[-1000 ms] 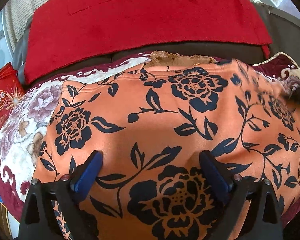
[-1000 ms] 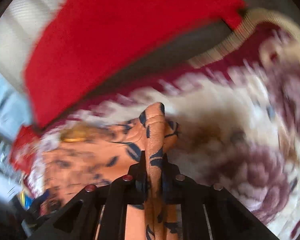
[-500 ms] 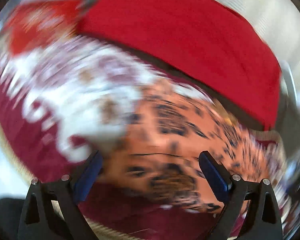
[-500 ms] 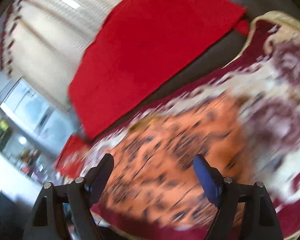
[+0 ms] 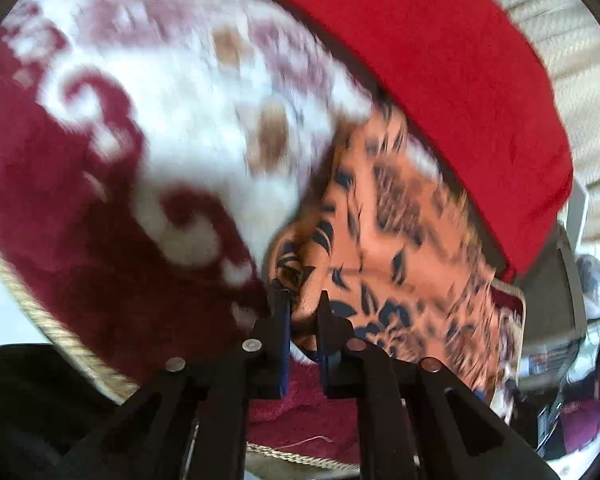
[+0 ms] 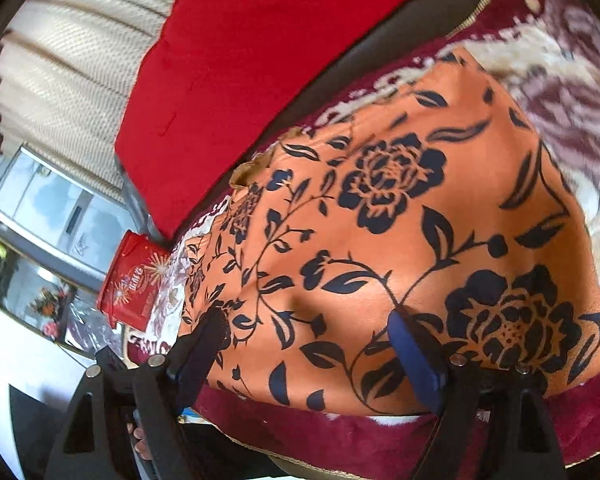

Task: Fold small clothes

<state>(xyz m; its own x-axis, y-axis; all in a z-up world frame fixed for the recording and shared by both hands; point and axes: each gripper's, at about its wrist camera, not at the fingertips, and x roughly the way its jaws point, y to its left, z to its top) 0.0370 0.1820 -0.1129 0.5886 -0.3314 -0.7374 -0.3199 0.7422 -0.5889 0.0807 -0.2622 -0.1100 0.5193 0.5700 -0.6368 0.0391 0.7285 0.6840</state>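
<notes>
The left gripper has just been closing, and its jaws now stand pressed together on a bunched corner of the orange floral garment — the cloth sits pinched between the blue pads, at about 6 o'clock in the left wrist view. From that pinch the garment runs off toward 2 o'clock, blurred, over the maroon-and-cream blanket. A red cloth lies beyond it from 12 to 3 o'clock.

In the right wrist view the garment lies spread across the middle of the same blanket, its dark blue flowers and vines sharp and plain to see. The right gripper has its jaws spread wide — they were opening a moment ago — and nothing is clamped between them; the fingertips hang over the near part of the cloth, though whether they touch it I cannot tell. The red cloth sits at 11 o'clock, a dark strip of seat between it and the blanket. A red packet lies at 9 o'clock, just beside the blanket's left end.
</notes>
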